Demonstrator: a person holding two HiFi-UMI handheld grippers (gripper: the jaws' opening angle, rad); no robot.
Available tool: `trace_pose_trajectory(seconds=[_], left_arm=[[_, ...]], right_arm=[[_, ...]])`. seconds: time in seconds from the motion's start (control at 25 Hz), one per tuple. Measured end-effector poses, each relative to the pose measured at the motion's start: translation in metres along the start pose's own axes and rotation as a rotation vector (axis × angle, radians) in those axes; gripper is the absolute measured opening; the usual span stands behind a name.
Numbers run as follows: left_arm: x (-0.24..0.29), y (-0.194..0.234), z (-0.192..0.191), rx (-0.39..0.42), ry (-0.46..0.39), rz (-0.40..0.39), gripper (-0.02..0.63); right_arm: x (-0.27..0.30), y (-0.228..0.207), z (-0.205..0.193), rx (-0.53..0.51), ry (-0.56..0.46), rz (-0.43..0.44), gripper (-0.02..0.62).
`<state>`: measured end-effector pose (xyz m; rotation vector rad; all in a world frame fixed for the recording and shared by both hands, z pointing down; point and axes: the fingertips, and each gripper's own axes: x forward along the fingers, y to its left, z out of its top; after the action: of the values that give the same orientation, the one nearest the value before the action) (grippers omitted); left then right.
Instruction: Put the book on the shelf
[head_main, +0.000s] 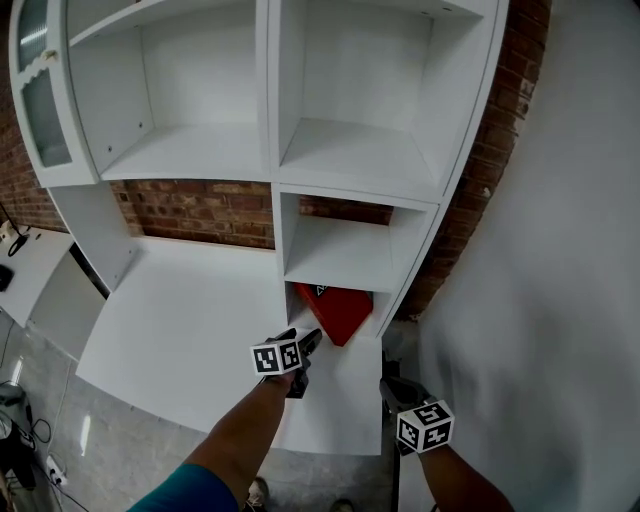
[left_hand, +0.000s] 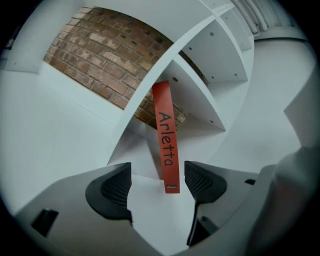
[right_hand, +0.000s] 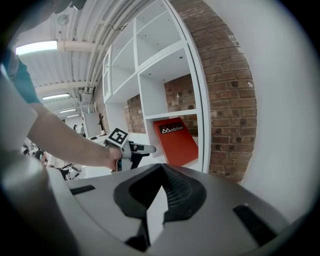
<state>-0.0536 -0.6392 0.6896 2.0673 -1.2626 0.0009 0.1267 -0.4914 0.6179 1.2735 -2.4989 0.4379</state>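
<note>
The red book (head_main: 337, 310) stands tilted in the lowest compartment of the white shelf unit (head_main: 272, 150), resting on the desk surface. In the left gripper view its spine (left_hand: 166, 140) reads "Arletta" and rises just beyond the jaws. My left gripper (head_main: 305, 350) is open right in front of the book, and its pads (left_hand: 115, 187) touch nothing. The right gripper view shows the book's cover (right_hand: 177, 140) and the left gripper (right_hand: 134, 149) beside it. My right gripper (head_main: 392, 388) hangs back at the desk's front right corner, shut and empty (right_hand: 162, 192).
The white desk surface (head_main: 180, 320) spreads to the left of the compartment. A low shelf board (head_main: 335, 262) sits just above the book. Brick wall (head_main: 195, 208) shows behind, and a white wall (head_main: 560, 250) stands on the right. A glass cabinet door (head_main: 40, 90) hangs at the upper left.
</note>
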Motion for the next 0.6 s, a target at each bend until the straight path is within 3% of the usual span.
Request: trace_pose_trajectory(seconds=[0.6], left_arm=[[-0.133, -0.044, 0.048, 0.213, 0.004, -0.123, 0.316]], right_arm=[[-0.023, 0.015, 0.037, -0.002, -0.018, -0.065, 0.021]])
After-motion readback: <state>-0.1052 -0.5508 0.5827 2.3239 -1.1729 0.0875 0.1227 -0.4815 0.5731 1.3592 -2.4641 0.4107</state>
